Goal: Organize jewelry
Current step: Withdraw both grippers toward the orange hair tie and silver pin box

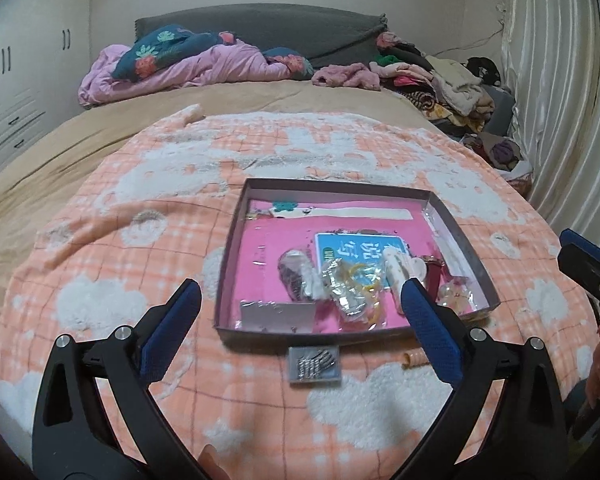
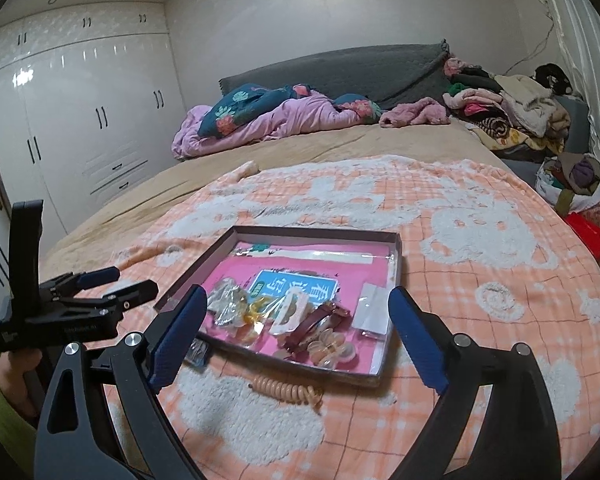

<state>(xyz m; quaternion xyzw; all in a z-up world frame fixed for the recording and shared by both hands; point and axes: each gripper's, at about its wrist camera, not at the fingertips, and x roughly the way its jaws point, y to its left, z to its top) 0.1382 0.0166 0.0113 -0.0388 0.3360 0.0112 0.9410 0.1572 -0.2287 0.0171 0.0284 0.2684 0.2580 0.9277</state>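
Well, both tools hang over the bed with nothing in them: the left tool (image 1: 300, 316) has its blue pads spread wide, and the right tool (image 2: 295, 332) stands just as far apart. Everything sits around one landmark, the shallow cardboard tray (image 1: 227, 248) on the peach checked blanket (image 1: 99, 240). Inside the tray, toward its near edge, lies the jewelry: a crinkly clear bag with yellow rings (image 1: 350, 286), a dark red hair clip (image 2: 320, 322), some pale round beads or earrings (image 2: 332, 350) and a white clip (image 1: 396, 276). Just outside the near wall rest a small clear box of metal pins (image 1: 315, 363) and a coiled peach hair tie (image 2: 285, 388), both not yet put away.

What worries me is the soft bedding. A tool pressing down on the blanket beside the tray could tip the light tray and spill the loose pieces. The plastic bag is slippery and could slide out of a pinch, and the coil may stretch or snag on the fleece when lifted. The pin box lies tight against the tray wall, so a pad could shove the tray instead of getting under it.

As for writing, a blue card (image 1: 360, 248) in the tray carries large white Chinese characters, upside down from here; I cannot read them surely.
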